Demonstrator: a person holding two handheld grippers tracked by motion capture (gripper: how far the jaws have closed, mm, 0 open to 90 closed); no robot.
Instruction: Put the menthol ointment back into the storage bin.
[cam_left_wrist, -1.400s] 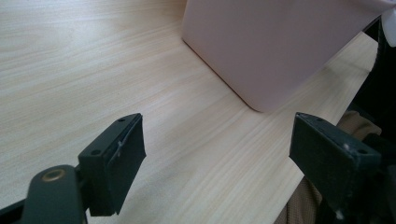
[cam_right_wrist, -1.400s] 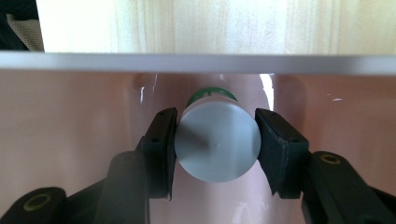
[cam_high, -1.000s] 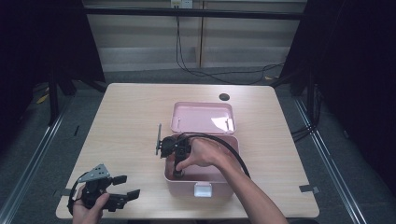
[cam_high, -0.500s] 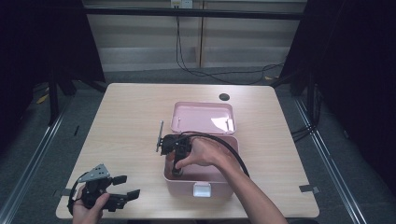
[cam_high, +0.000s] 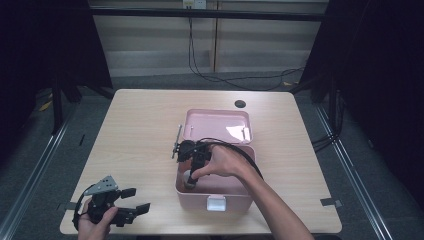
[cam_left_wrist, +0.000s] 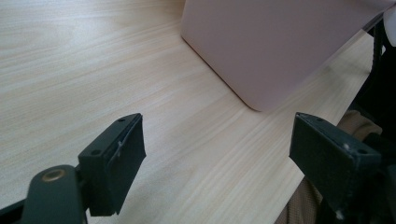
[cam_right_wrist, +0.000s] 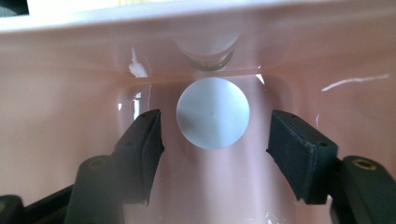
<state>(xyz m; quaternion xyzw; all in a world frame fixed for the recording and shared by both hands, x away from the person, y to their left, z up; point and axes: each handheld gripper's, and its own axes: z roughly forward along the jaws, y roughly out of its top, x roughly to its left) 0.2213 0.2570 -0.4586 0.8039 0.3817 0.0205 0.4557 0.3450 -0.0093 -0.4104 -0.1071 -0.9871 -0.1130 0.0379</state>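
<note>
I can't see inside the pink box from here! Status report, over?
Right gripper in the open pink plastic box, jaws just opened, clear of the round white-capped jar. Left gripper open, resting on the light wooden table. Nothing blocking.

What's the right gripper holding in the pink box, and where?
Nothing. The right gripper has just been opening; its fingers stand clear on either side of the white round cap in the pink box.

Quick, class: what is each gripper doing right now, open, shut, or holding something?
Left gripper: open, holding nothing, above the table.
Right gripper: jaws just opened, pads clear of the white round-topped object inside the pink box.
</note>
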